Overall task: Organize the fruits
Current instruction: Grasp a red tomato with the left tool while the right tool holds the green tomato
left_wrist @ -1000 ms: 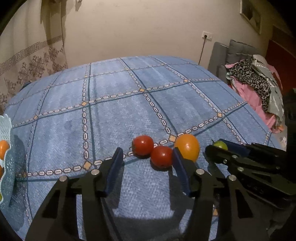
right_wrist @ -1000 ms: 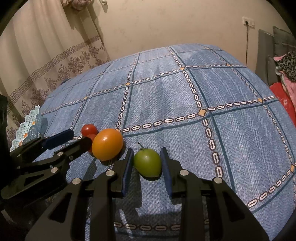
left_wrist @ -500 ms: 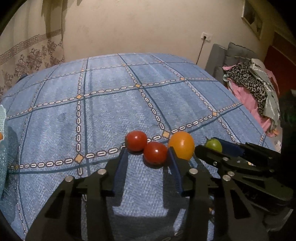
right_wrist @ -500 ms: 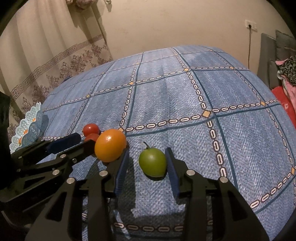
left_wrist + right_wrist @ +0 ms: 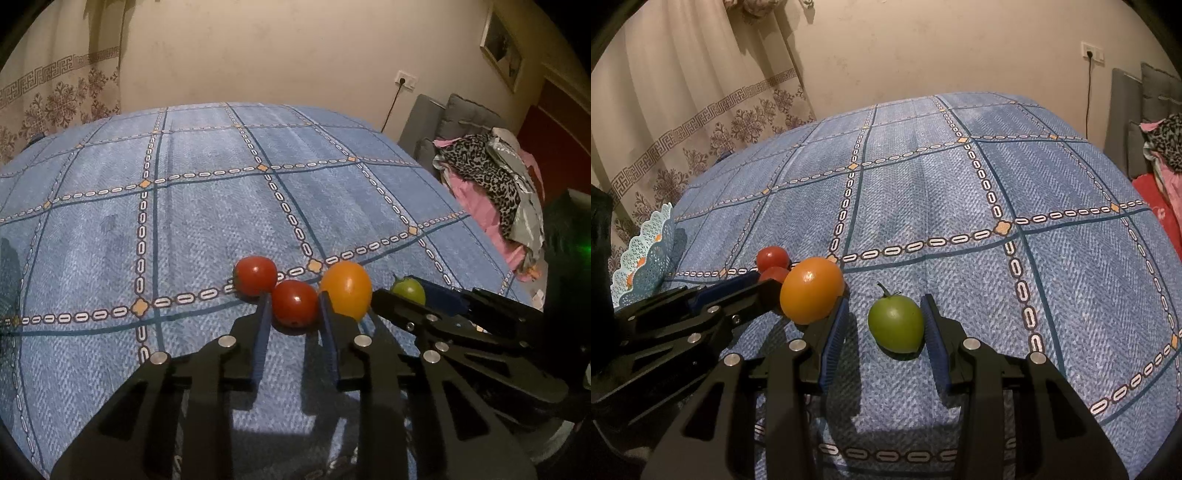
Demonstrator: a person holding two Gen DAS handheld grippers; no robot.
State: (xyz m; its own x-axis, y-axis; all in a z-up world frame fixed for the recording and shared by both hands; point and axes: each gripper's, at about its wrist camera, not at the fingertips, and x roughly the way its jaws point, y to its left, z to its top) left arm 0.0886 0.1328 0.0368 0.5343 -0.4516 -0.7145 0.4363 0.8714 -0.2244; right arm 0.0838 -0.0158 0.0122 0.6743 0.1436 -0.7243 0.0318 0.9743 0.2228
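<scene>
Low in the centre of the left wrist frame, the left gripper brackets the near red tomato w/ its blue pads either side; jaws look narrowed around it, but whether they're actually pressing the skin I can't tell. A second red tomato sits just behind to the upper left, touching or nearly so, and the orange fruit is just right of the gripper's right finger. Centre-low in the right wrist frame, the right gripper straddles the green tomato, jaws apart: right pad touching or nearly so, clear gap on the left side. All four fruits lie on the blue checked cloth; the pale blue lattice basket stands at the far left edge of that frame, w/ something orange inside. Step in hand, imo: dual grasp, one fruit per gripper. Next move calls for closing gently on both, lifting straight up so neighbours aren't nudged, then carrying toward the basket; the left pad passes close to the rear tomato, so it may roll
</scene>
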